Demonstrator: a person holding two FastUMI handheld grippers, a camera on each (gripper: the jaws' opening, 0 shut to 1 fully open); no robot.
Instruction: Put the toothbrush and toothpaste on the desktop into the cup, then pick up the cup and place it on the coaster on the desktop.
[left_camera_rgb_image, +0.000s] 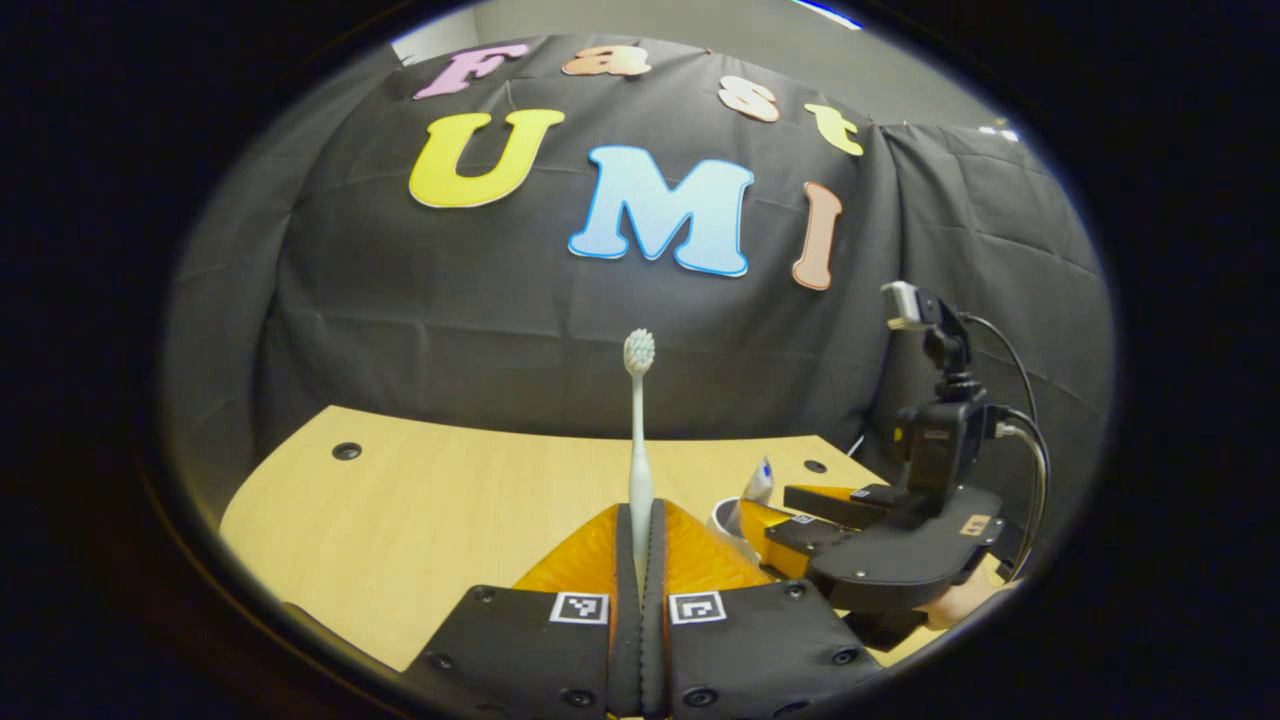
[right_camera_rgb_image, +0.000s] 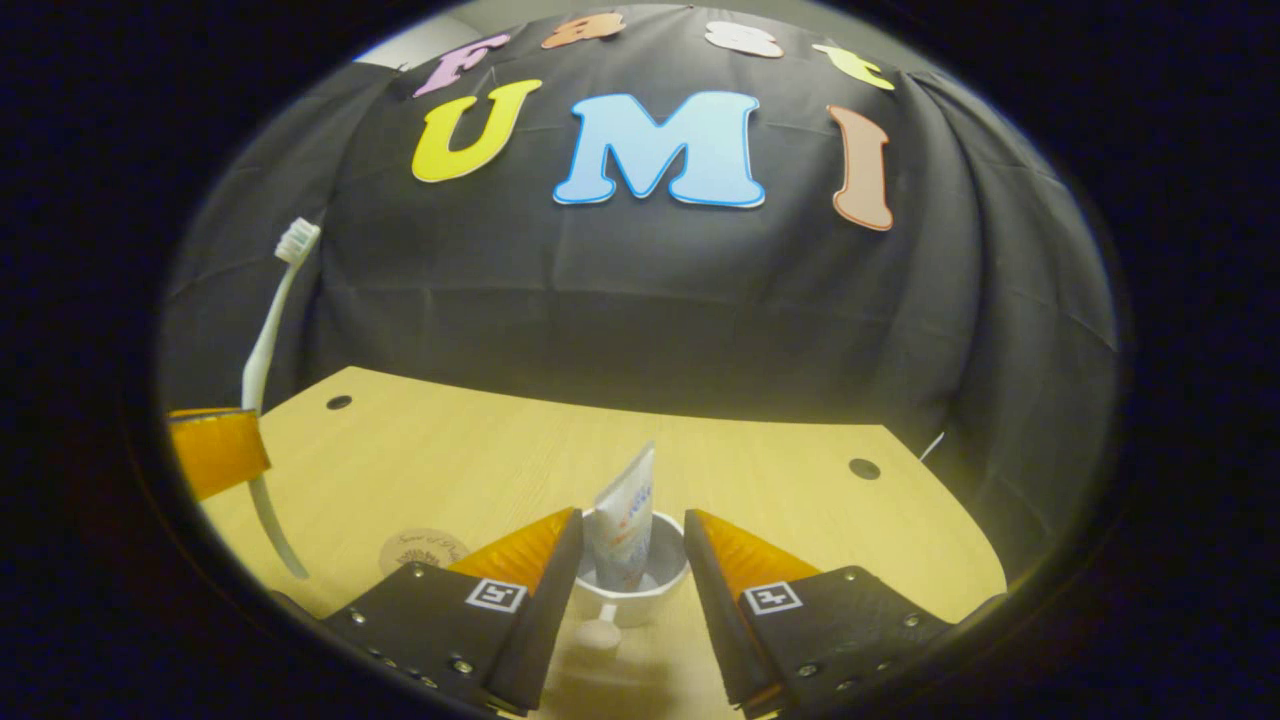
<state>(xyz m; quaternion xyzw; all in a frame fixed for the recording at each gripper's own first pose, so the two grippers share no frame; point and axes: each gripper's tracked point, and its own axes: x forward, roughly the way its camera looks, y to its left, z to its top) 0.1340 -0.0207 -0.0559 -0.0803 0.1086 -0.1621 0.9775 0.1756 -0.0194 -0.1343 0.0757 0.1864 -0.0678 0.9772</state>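
My left gripper (left_camera_rgb_image: 640, 512) is shut on the handle of a white toothbrush (left_camera_rgb_image: 638, 430), which stands upright with its bristle head on top, above the desk. In the right gripper view that toothbrush (right_camera_rgb_image: 268, 335) hangs at the far left, clamped in an orange finger (right_camera_rgb_image: 215, 452). My right gripper (right_camera_rgb_image: 632, 515) is open, its fingers on either side of a white cup (right_camera_rgb_image: 632, 590) that stands on the desk. A toothpaste tube (right_camera_rgb_image: 624, 520) leans inside the cup. The cup (left_camera_rgb_image: 724, 518) and tube tip (left_camera_rgb_image: 762, 480) also peek out beside the right gripper (left_camera_rgb_image: 800, 520) in the left gripper view.
A round tan coaster (right_camera_rgb_image: 424, 548) lies on the wooden desk (right_camera_rgb_image: 760, 470) left of the cup. The desk (left_camera_rgb_image: 420, 500) has small dark holes near its back edge. Black cloth walls the booth behind. A hand (left_camera_rgb_image: 965, 600) holds the right gripper.
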